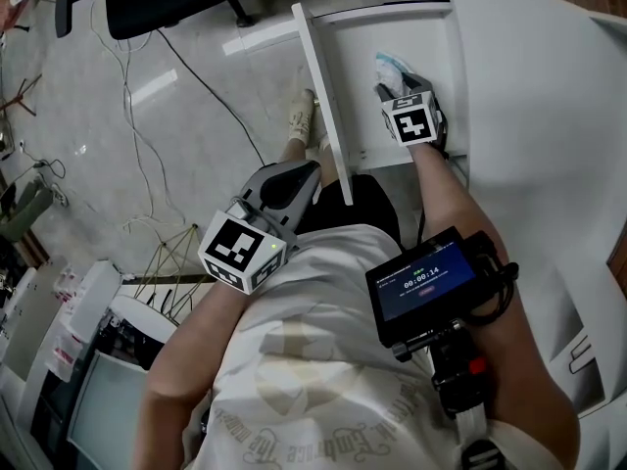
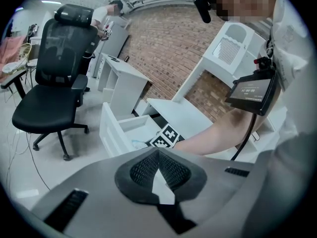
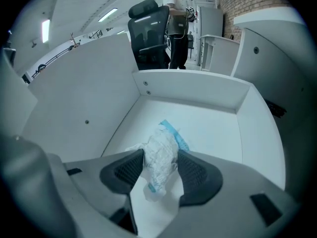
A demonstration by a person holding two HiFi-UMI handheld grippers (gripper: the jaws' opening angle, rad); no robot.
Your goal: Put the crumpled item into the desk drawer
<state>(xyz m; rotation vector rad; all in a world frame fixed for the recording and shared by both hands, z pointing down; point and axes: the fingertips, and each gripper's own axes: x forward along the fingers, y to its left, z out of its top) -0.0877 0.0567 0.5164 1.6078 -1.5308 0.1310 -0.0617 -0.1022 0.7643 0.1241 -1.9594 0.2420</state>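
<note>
The crumpled item [image 3: 161,155], a white wrapper with a blue strip, sits between the pads of my right gripper [image 3: 161,165], which press on it from both sides. It hangs just above the floor of the open white desk drawer [image 3: 193,90]. From the head view, the right gripper [image 1: 392,84] reaches down inside the drawer [image 1: 323,96], and the crumpled item [image 1: 390,65] shows beyond its marker cube. My left gripper [image 1: 302,179] is held near the person's lap, outside the drawer, its pads together and empty. In its own view the left gripper [image 2: 158,155] points toward the drawer [image 2: 121,128].
The white desk top [image 1: 549,116] lies right of the drawer. A black office chair [image 2: 54,83] stands on the floor to the left, with loose cables [image 1: 127,96] nearby. A screen device [image 1: 426,282] is strapped to the right forearm. Another person [image 3: 178,19] stands far behind.
</note>
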